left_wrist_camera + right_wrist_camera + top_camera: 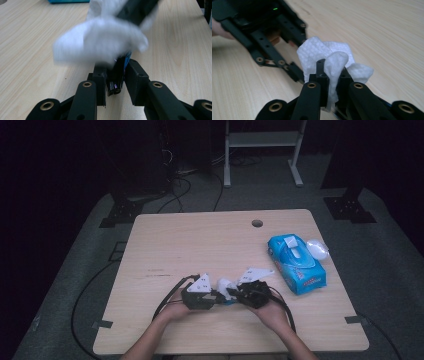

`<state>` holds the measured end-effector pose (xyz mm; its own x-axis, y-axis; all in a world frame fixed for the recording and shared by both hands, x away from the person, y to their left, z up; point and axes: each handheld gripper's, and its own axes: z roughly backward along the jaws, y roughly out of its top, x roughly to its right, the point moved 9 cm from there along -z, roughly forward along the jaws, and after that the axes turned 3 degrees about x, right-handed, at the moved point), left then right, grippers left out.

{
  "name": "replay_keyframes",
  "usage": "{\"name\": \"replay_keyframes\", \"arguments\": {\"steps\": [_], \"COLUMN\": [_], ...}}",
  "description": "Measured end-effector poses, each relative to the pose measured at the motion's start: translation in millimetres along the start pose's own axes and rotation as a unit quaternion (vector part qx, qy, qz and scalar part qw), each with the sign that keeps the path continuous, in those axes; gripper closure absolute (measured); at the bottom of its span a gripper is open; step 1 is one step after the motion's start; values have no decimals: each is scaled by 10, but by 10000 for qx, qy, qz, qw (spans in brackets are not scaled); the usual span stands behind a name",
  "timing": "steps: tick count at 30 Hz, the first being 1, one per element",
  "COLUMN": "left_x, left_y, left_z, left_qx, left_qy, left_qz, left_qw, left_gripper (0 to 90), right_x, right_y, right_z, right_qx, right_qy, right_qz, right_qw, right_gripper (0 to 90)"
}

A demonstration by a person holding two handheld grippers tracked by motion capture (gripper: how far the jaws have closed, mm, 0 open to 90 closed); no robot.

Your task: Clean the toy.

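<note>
blurred white wipe (100,42) over dark object (116,80) in left gripper (115,75)

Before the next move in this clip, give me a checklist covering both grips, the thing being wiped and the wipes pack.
1. Right gripper shut on the white wipe: ok, the wipe is pinched between its fingers.
2. Left gripper shut on the small dark object: ok, it is clamped between the fingers.
3. What the dark object is: cannot tell, too small and partly covered.
4. Wipe touching the dark object: ok, it bunches over its far end in the left gripper view, though blurred.
5. Blue wipes pack away from both grippers: ok, it lies on the table to the right.
</note>
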<state>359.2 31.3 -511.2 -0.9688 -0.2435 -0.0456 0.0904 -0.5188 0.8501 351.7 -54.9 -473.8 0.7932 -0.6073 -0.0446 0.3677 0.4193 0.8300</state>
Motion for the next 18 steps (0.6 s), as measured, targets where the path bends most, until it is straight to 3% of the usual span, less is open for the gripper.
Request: {"name": "replay_keyframes", "arguments": {"steps": [2,4,6,8,10,15,18], "left_x": [-9,-11,-12,-12,-16,-16,-19], "left_y": [-5,-8,-8,-9,-7,-10,-14], "left_z": [11,15,14,12,8,13,14], "left_qx": [-7,20,22,36,22,3,-6], "left_qy": [27,29,22,-5,-4,22,25], "left_qz": [14,37,30,77,45,46,60], "left_qw": [10000,10000,10000,10000,10000,10000,10000], "left_gripper": [709,709,709,709,709,708,707], "right_x": [-40,-7,113,217,251,115,173], "right_y": [28,32,8,-32,-48,-12,-31], "right_z": [-53,-52,6,66,90,27,62], "right_qx": [-39,-59,-88,-126,-99,-23,-73], "right_qy": [-79,-83,-335,-478,-452,-229,-299], "right_qz": [223,195,209,72,-86,37,36], "right_qw": [9997,9998,9992,9988,9989,9997,9995], "right_gripper": [840,840,841,841,840,840,840]}}
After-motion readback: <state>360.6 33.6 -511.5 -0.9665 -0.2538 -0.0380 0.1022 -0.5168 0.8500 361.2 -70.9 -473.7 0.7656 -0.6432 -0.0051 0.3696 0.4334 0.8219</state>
